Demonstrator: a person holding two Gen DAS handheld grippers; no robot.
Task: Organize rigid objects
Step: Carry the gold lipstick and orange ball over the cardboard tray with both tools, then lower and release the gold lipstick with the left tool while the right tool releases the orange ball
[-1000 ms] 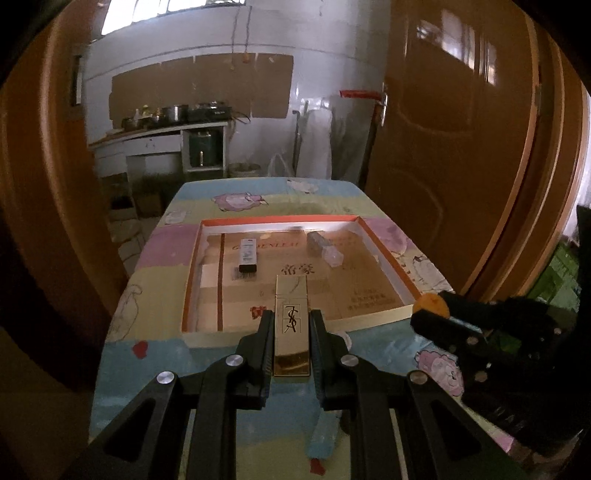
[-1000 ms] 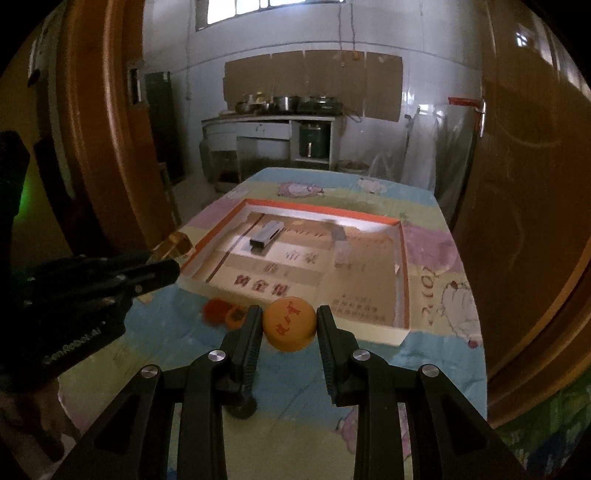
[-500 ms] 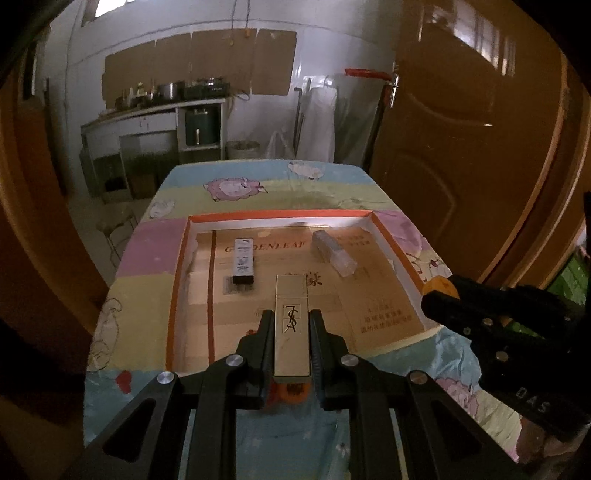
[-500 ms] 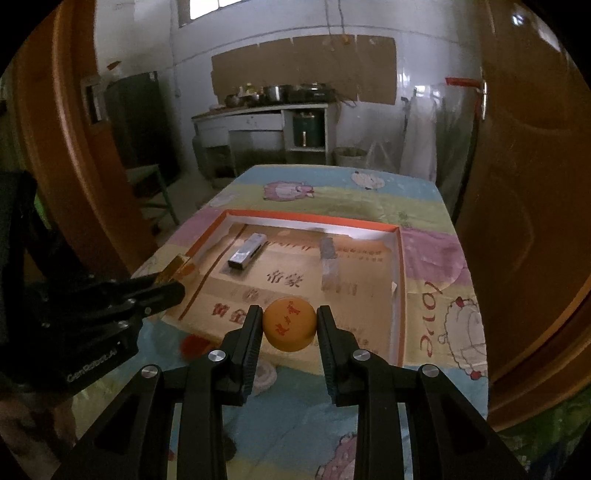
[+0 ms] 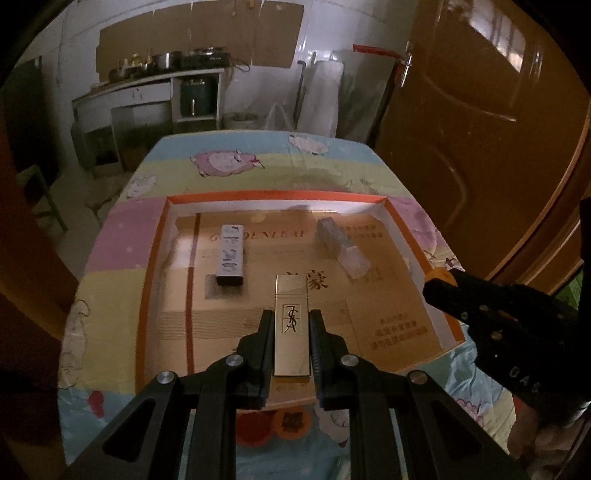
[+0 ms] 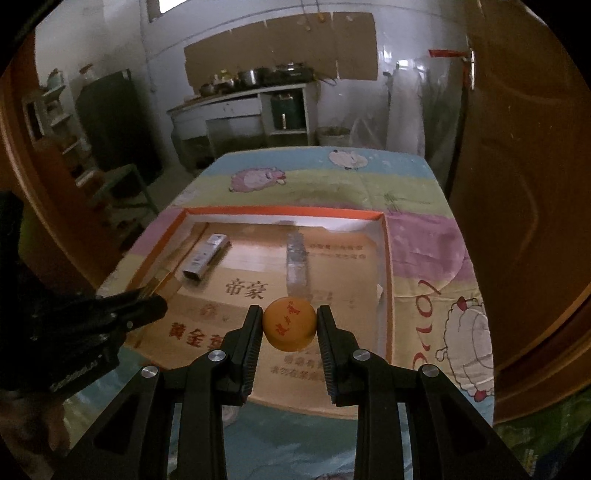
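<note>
While formerly short of it, both loads now over tray (image 5: 155, 258)

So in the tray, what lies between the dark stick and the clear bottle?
Nothing: in the left wrist view only bare printed cardboard floor of the tray separates the dark stick from the clear bottle.

Dim room, daylight from a high window (image 6: 173, 5) — glare on the door (image 5: 491, 74), fisheye-bent dark edges, slight blur.
</note>
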